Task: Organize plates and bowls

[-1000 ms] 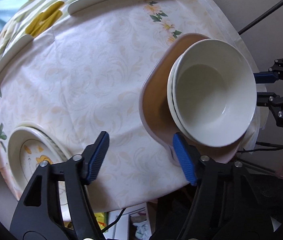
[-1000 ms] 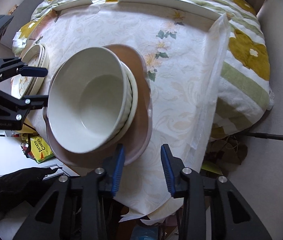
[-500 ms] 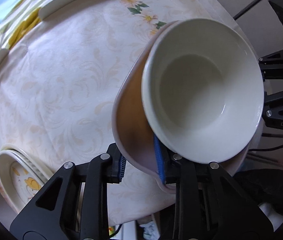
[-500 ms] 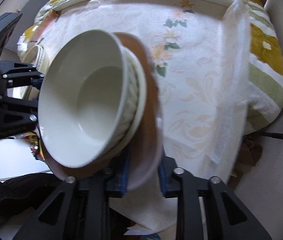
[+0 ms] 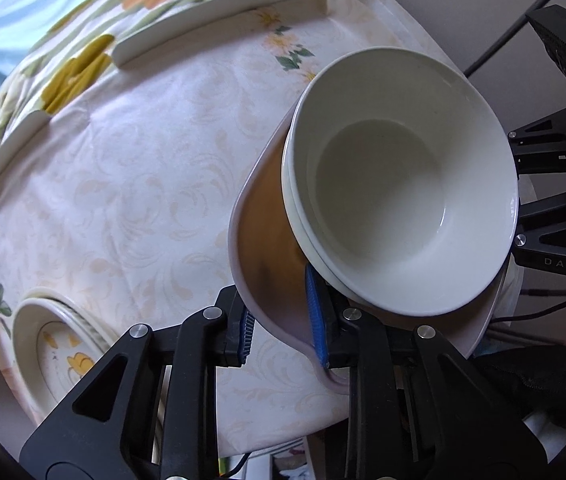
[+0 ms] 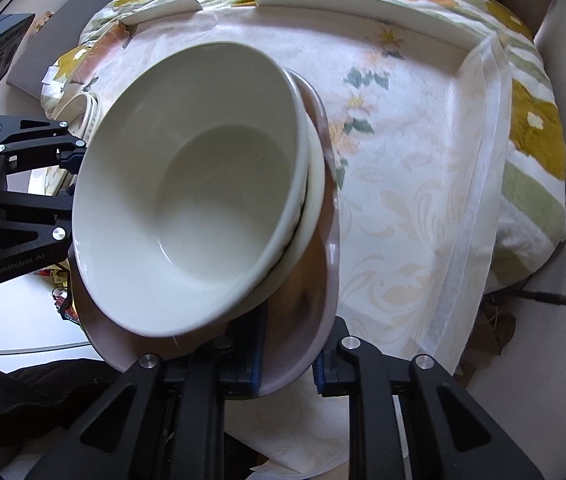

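"DAS" on right gripper (image 5: 555, 240); "GenRobot.AI" on left gripper (image 6: 19, 248)

Left wrist view: you look along the left gripper (image 5: 283, 328) from one edge of the table, very close to the brown plate (image 5: 267, 216) and stacked white bowls (image 5: 399, 184), facing across the patterned tablecloth (image 5: 131, 184); the right gripper (image 5: 555, 208) shows at the far right.

Right wrist view: you look along the right gripper (image 6: 287, 356) from the opposite side of the same brown plate (image 6: 307, 320), equally close; the left gripper (image 6: 23, 184) shows at the left.

Shared: plate, white bowls (image 6: 203, 184), tablecloth (image 6: 411, 184), flowered plates (image 5: 59, 344) (image 6: 89, 114).
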`<state>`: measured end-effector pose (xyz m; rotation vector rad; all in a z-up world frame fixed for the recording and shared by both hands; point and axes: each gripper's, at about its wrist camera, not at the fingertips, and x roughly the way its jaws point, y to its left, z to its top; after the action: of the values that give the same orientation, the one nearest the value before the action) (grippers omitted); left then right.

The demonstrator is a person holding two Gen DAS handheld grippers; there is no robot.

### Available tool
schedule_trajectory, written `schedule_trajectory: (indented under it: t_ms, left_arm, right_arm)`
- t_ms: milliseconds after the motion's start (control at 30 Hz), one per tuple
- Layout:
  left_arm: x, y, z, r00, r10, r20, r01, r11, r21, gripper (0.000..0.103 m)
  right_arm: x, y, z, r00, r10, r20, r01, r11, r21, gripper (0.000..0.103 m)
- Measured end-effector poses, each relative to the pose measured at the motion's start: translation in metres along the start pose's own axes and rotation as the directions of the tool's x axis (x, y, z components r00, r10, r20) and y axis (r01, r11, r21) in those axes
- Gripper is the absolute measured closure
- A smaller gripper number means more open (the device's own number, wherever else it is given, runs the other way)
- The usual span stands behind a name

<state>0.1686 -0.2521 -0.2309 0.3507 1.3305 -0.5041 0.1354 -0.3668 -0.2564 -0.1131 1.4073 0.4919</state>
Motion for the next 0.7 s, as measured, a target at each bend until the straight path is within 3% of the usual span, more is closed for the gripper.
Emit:
schedule_trajectory:
  t_ms: [167,400,567,700]
  left_arm:
    - [-0.034,0.021,-0.018,0.999,0.022,0.048,-0.019,0.998,-0.058,0.082]
    - [-0.084,0.078,-0.056,0.994,0.066,0.088,-0.053,0.99,-0.134,0.082]
    - [-0.11,0.136,-0.095,0.991,0.101,0.092,-0.086,0.984,-0.158,0.082]
    - [-0.109,0.179,-0.122,0.99,0.113,0.081,-0.097,0.978,-0.183,0.083]
  right_arm:
    - [-0.018,0.019,0.017,1.0,0.006,0.017,-0.004,0.997,-0.081,0.085]
    - [-0.037,0.091,0.051,0.999,0.006,0.036,0.001,0.981,-0.193,0.085]
    - [-0.032,0.147,0.079,0.998,0.029,0.046,-0.019,0.976,-0.217,0.085]
    - [-0.012,0.191,0.098,0.999,0.04,0.031,-0.032,0.973,-0.227,0.085]
